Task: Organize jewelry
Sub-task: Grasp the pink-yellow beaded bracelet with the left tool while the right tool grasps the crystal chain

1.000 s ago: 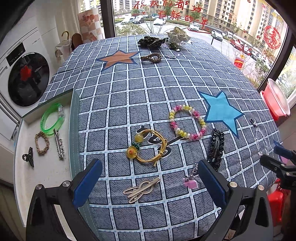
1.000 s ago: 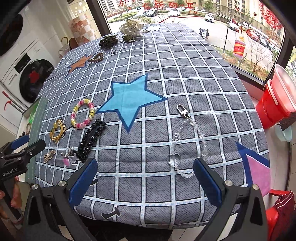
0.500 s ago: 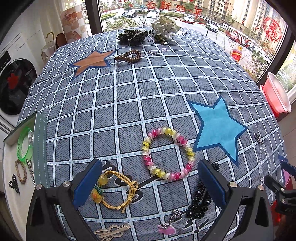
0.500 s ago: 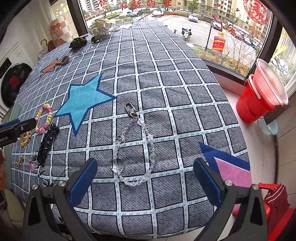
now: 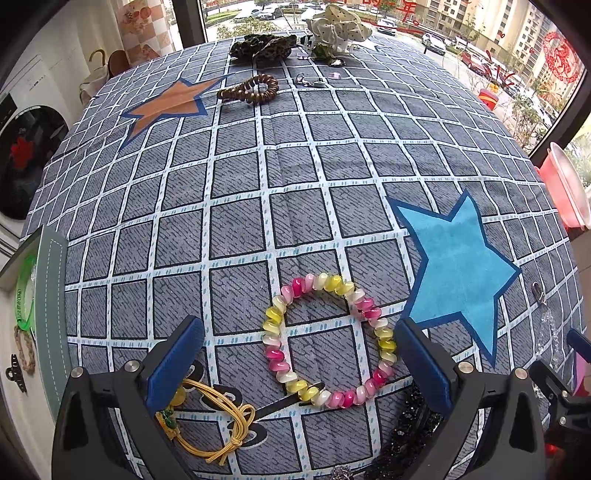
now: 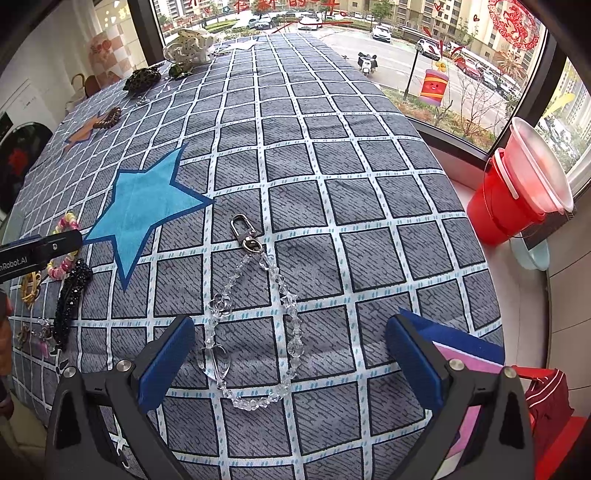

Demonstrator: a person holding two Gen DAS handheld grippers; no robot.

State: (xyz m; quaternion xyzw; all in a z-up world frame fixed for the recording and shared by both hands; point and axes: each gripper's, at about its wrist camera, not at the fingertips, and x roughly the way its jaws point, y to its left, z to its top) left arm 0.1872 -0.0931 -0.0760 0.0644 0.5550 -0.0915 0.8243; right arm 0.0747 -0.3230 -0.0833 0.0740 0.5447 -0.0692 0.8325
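My left gripper [image 5: 299, 354] is open and empty, its blue pads either side of a pink, yellow and white bead bracelet [image 5: 328, 339] lying flat on the checked cloth. A yellow cord bracelet [image 5: 214, 417] lies under the left pad and a black beaded hair clip [image 5: 402, 439] under the right. My right gripper [image 6: 290, 356] is open and empty above a clear crystal bead chain [image 6: 255, 317] with a metal clasp. The tray [image 5: 51, 302] at the left table edge holds a green bangle [image 5: 22, 291].
A brown bead bracelet [image 5: 249, 89], dark scrunchie [image 5: 262, 46] and white dotted scrunchie [image 5: 338, 27] lie at the far end. Red buckets [image 6: 517, 192] stand on the floor right of the table. A washing machine [image 5: 26, 155] is at the left.
Both grippers have moved forward and lower over the table. The bead bracelet now lies between my left pads, and the crystal chain between my right pads. Nothing was taken hold of.
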